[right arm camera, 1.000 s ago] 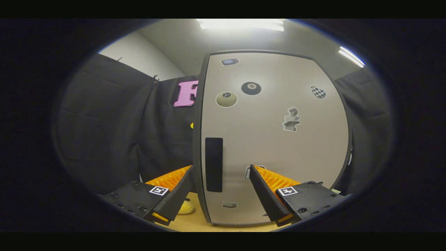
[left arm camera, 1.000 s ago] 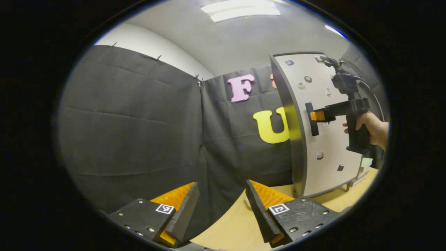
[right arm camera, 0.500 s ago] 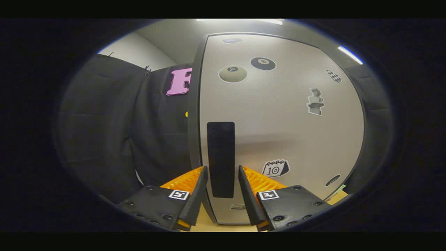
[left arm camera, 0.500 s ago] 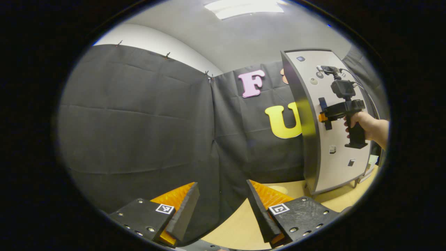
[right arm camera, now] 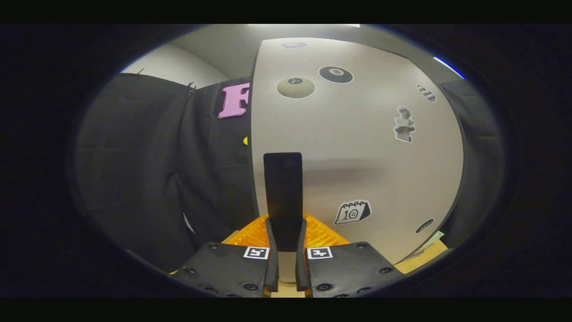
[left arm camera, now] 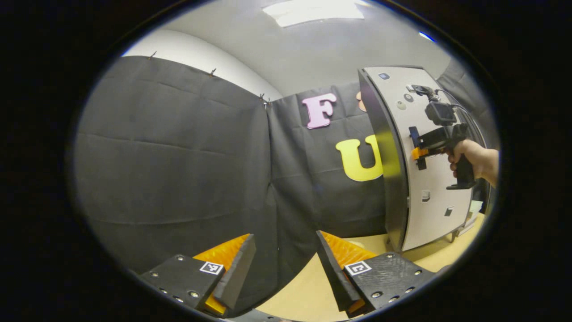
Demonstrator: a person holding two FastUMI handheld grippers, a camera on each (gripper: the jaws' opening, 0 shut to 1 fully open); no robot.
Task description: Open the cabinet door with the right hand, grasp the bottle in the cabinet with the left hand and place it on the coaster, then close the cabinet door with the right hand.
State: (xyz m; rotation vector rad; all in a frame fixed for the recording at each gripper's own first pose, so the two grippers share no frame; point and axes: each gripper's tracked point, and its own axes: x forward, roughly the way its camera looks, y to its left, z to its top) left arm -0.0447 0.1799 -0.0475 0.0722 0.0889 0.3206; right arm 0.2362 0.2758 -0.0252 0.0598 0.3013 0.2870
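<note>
At the cabinet door (right arm camera: 371, 161), the right gripper (right arm camera: 283, 264) reaches level and forward in a person's hand (left arm camera: 471, 156), both fingers clamped on the black handle (right arm camera: 283, 197), whose long axis runs vertical near the door's left edge. The left gripper (left arm camera: 286, 268) hovers with jaws spread over the table (left arm camera: 308, 290); the door appears barely ajar.

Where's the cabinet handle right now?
The cabinet handle stands upright near the door's left edge in the right gripper view, clamped low down between the right gripper's fingers.
</note>
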